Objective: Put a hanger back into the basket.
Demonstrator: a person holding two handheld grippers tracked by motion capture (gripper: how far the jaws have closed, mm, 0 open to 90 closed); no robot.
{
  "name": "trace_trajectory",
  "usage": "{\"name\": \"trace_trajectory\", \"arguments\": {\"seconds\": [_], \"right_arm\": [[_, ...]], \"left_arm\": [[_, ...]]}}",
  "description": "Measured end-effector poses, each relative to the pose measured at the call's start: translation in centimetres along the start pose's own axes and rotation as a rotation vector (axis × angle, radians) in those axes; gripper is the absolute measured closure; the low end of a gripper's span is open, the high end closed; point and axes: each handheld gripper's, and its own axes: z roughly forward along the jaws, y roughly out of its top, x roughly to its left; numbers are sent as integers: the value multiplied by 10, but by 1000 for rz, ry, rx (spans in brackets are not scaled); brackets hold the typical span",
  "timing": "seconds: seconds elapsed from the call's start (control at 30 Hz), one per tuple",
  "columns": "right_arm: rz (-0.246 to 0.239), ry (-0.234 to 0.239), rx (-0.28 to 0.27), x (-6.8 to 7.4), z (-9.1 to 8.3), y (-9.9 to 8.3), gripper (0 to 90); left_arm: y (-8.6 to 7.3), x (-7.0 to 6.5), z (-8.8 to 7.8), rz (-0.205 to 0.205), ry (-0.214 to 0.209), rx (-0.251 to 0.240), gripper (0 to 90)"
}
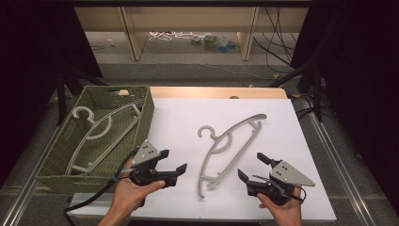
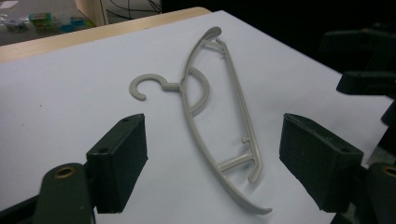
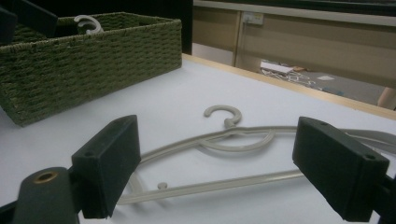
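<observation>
— White tabletop (image 1: pixel 179 117), wooden edge at the back, dark all around. What lies in the middle?

— One grey hanger (image 1: pixel 229 146). It lies flat on the white top, hook toward the far left, its long arms running down toward the person.

— Is anything touching it?

— No. The left gripper (image 1: pixel 172 161) is just left of its near end, held up in a hand, jaws wide apart with nothing between them. The right gripper (image 1: pixel 251 168) is just right of that end, jaws wide apart too, and empty.

— What else is there?

— A green woven basket (image 1: pixel 146 113) sits at the left edge of the tabletop. Another grey hanger (image 1: pixel 101 129) lies inside it, well apart from the first one.
</observation>
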Motion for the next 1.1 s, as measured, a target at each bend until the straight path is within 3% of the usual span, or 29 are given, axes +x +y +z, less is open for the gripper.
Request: {"name": "trace_trajectory", "arguments": {"seconds": [0.17, 0.2, 0.27, 0.3, 0.37, 0.53, 0.63, 0.7, 0.77, 0.83, 0.87, 0.93, 1.03, 1.07, 1.1], "right_arm": [[11, 2, 8, 0, -1, 0, 159], [10, -1, 13, 1, -2, 0, 159], [-1, -5, 26, 1, -2, 0, 159], [-1, -3, 26, 1, -2, 1, 159], [2, -4, 17, 1, -2, 0, 160], [-2, 6, 29, 1, -1, 1, 159], [-7, 3, 33, 2, -2, 1, 159], [-6, -1, 21, 2, -2, 1, 159], [-8, 2, 27, 2, -1, 2, 159], [-10, 8, 26, 3, 0, 2, 160], [-14, 7, 23, 3, 1, 2, 160], [-32, 4, 23, 1, 1, 2, 159], [-8, 14, 26, 2, 1, 2, 159], [-2, 17, 23, 3, 1, 2, 159], [-3, 18, 24, 3, 1, 1, 159]], "left_arm": [[12, -19, 7, 31, -37, 38, 232], [14, -19, 10, 51, -41, 49, 225], [17, -22, 20, 35, -46, 63, 230], [18, -23, 24, 57, -43, 79, 220], [19, -26, 33, 54, -56, 85, 221], [22, -28, 58, 93, -45, 135, 220], [25, -27, 71, 91, -82, 191, 217], [27, -25, 82, 62, -127, 231, 199], [26, -20, 91, 60, -95, 231, 229], [24, -13, 100, 79, -69, 261, 224], [24, -11, 104, 65, -53, 279, 221], [23, -6, 110, 74, -41, 301, 209], [23, -2, 118, 82, -35, 313, 213], [24, 3, 120, 107, -35, 337, 214], [23, 6, 125, 84, -23, 339, 214]]}}
